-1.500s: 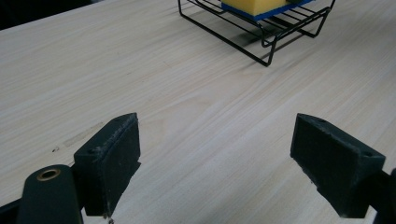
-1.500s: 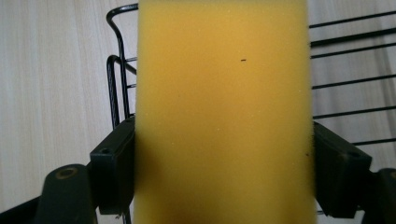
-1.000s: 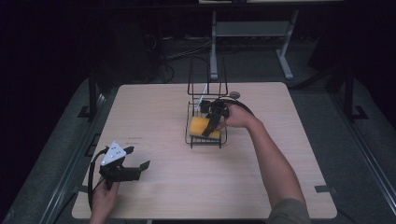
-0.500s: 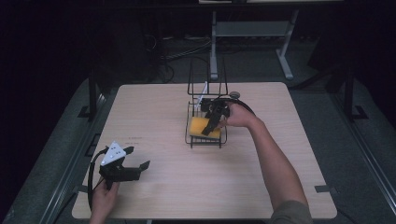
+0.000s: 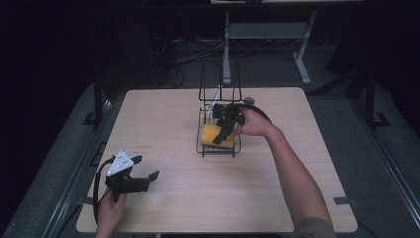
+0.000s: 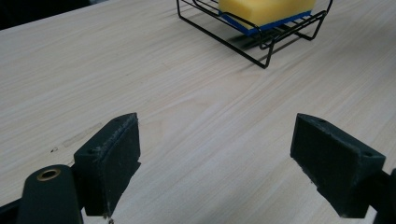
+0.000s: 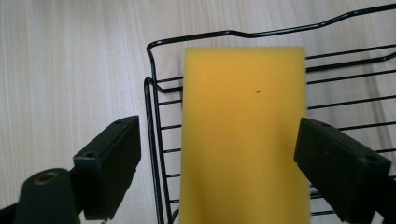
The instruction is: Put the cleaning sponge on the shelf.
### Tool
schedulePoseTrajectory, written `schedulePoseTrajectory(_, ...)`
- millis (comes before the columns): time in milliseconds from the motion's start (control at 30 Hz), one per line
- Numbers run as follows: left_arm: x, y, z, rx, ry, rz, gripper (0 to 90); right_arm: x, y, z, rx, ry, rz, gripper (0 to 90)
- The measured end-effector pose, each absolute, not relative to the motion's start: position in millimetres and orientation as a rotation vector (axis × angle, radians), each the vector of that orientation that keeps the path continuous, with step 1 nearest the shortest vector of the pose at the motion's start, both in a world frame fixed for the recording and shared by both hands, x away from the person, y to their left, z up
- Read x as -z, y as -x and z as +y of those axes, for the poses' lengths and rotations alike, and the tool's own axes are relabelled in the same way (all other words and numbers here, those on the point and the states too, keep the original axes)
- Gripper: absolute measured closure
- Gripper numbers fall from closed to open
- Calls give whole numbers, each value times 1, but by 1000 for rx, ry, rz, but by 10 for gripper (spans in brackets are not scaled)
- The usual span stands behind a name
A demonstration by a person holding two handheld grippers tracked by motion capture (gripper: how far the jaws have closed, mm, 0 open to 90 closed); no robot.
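High view: the right tool (image 5: 225,130) hung over the wire rack (image 5: 218,148) near the middle of the bench (image 5: 163,114), tipped down at the yellow sponge (image 5: 212,134) lying flat in the rack's tray. The left tool (image 5: 141,176) rested low by the near left corner, well apart from the rack; it looked parked out of the way so the right hand had room. Tall wire uprights stood at the rack's far end, with something pale among them, too small to make out.

Left gripper view: jaws stood wide apart with bare bench between them, nothing held. The rack (image 6: 261,39) sat farther off, the sponge (image 6: 266,9) on its wires, a blue layer showing under the yellow.

Right gripper view: jaws stood apart, one to each side of the sponge (image 7: 245,135) and straddling its long edges. The left jaw sat outside the rack (image 7: 156,130) rim, the right one over the wires. Whether the pads touched the sponge could not be told; probably a little clear. The straddle suited a pinch across the narrow width.
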State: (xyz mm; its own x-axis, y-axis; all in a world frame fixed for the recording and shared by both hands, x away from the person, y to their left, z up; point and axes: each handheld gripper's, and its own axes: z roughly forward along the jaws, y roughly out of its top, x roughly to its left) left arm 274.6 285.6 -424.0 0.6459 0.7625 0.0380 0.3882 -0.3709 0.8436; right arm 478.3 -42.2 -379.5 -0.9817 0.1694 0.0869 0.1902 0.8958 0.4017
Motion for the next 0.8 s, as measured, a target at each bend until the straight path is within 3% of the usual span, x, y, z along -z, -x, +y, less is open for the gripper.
schedulePoseTrajectory(800,424,-275,282,-540,-1995,891,153,377,-454,-59,763,294,-2974,140)
